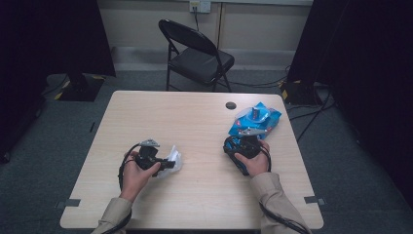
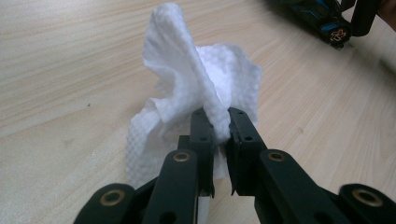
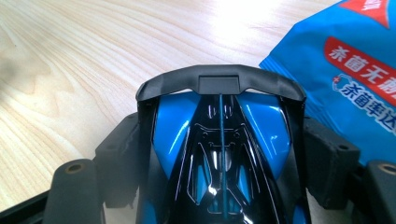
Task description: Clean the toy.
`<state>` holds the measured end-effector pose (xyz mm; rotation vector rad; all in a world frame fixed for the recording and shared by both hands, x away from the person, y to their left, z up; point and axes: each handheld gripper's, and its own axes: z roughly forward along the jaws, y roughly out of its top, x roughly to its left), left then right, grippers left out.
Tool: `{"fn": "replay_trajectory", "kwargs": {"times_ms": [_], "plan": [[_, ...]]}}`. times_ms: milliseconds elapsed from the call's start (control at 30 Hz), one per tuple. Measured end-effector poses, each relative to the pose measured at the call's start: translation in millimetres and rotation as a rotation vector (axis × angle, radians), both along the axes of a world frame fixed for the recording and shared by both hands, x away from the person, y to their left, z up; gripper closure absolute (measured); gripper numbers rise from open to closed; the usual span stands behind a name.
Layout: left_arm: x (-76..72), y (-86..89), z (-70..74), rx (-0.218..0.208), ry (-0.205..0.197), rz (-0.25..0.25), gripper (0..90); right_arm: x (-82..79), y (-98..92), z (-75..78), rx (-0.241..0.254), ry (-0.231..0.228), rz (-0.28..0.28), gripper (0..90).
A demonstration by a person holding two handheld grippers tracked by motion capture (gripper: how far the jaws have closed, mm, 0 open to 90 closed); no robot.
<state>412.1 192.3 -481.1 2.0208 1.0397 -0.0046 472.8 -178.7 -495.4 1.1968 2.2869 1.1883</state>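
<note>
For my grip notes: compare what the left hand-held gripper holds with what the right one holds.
The left hand-held gripper pinches a white wipe; the right hand-held gripper straddles a blue-and-black toy car. The wipe is soft, crumpled and thin, so the jaws stand nearly together; the toy car is rigid, glossy and wide, so the jaws stand far apart. Both are held low over the wooden table.

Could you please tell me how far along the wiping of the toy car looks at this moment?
Done: a white wipe is out of the blue wipe packet and pinched in the left gripper. In hand: the right gripper clamps the blue and black toy car by its sides. Left: wipe and car lie apart on the table, so the wiping itself seems not yet begun.
</note>
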Motion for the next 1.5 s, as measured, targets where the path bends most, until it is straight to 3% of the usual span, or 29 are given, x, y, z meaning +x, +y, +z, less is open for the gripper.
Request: {"fn": "replay_trajectory", "kwargs": {"times_ms": [367,800,1133,1500], "plan": [[0.2,1.7,-1.7,0.000,0.000,0.014,82.0,4.6,5.9,-2.1,-0.068,0.023,0.014,25.0],[4.7,1.9,-3.9,0.002,-0.006,0.025,81.6,6.2,5.8,-3.7,-0.072,0.040,0.011,24.1],[10.9,-3.8,-1.5,0.005,-0.011,0.027,81.4,3.3,4.5,-0.9,-0.084,0.021,0.020,23.3],[31.7,-12.5,-0.1,0.027,-0.020,0.041,81.5,-1.0,-1.5,10.8,-0.051,0.009,0.024,23.0]]}}
